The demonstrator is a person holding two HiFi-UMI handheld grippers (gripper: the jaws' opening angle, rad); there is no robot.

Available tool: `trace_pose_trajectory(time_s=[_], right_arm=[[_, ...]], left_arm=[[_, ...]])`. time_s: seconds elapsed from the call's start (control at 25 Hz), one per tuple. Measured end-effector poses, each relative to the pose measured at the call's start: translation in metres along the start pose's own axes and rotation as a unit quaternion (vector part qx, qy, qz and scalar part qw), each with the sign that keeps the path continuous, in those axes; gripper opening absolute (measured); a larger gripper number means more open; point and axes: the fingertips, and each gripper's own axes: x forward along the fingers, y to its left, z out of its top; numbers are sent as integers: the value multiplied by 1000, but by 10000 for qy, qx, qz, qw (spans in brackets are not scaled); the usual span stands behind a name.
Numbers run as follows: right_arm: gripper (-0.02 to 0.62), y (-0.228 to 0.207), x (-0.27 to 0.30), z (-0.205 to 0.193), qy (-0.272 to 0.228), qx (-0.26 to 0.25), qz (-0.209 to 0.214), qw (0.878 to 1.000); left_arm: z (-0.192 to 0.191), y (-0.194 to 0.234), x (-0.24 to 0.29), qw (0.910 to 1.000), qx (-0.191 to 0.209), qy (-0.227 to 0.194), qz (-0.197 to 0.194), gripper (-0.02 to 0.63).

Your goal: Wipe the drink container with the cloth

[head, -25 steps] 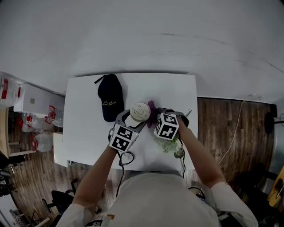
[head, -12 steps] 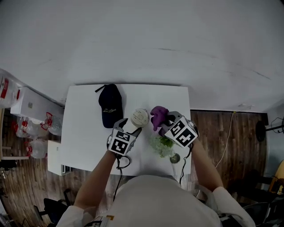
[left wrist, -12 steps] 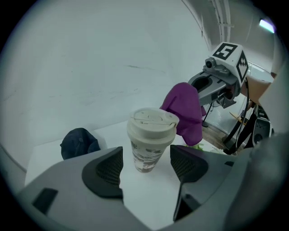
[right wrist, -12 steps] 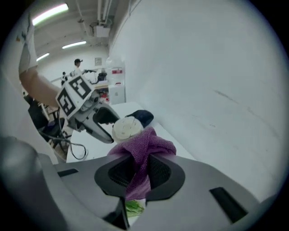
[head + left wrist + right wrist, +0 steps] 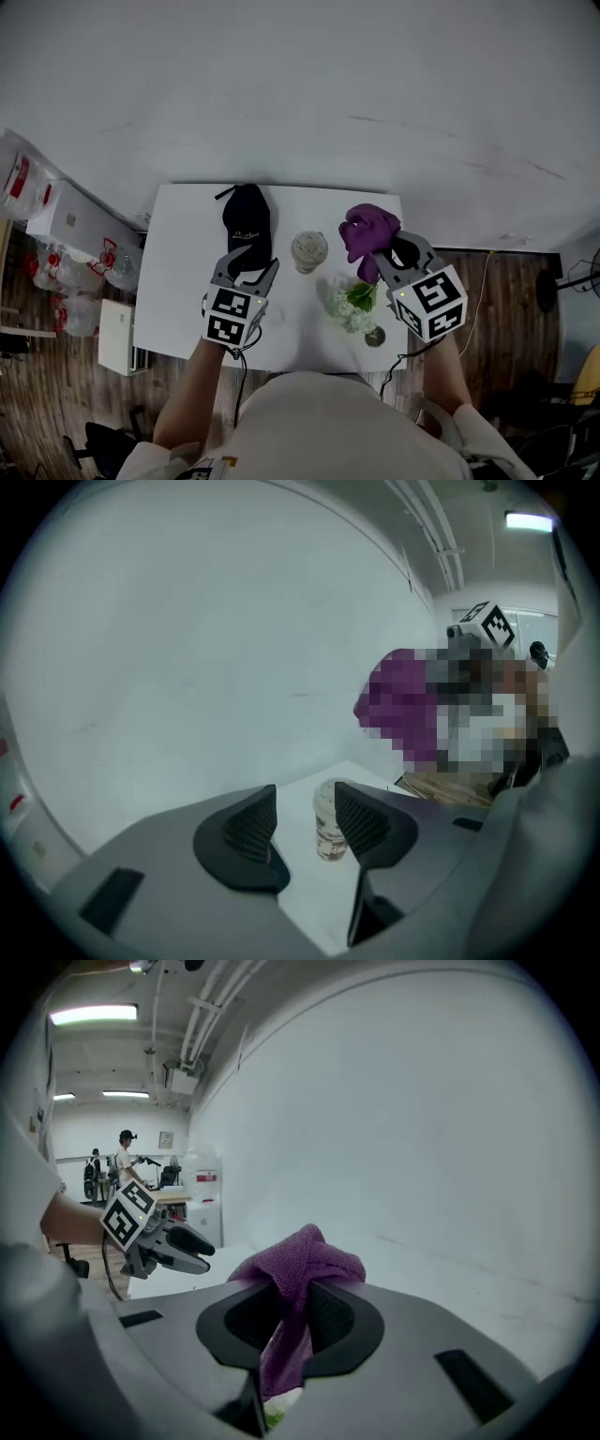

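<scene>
The clear, lidded plastic drink container (image 5: 308, 250) stands upright and untouched on the white table (image 5: 178, 281), midway along its far edge, between a black cap (image 5: 247, 225) and a white-and-green flower bunch (image 5: 352, 305). The right gripper (image 5: 392, 255) pinches the bunched purple cloth (image 5: 367, 234) above the table. The left gripper (image 5: 248, 264) is empty: its half-spread jaws have just been closing on nothing, with the cup only showing beyond them. To wipe well, the left jaws should probably widen and steady the cup low down before the cloth presses lightly around its wall.
</scene>
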Motion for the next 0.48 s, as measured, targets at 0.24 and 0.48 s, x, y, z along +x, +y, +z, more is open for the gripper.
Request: trace_pose_trajectory(time_s=[0.24, 0.48], right_arm=[[78, 23, -35, 58, -822, 43, -47, 9966], [78, 47, -72, 113, -1793, 154, -30, 9837]], left_arm=[[57, 22, -55, 9957, 351, -746, 413, 159], [102, 27, -110, 9860, 525, -1463, 595, 106]])
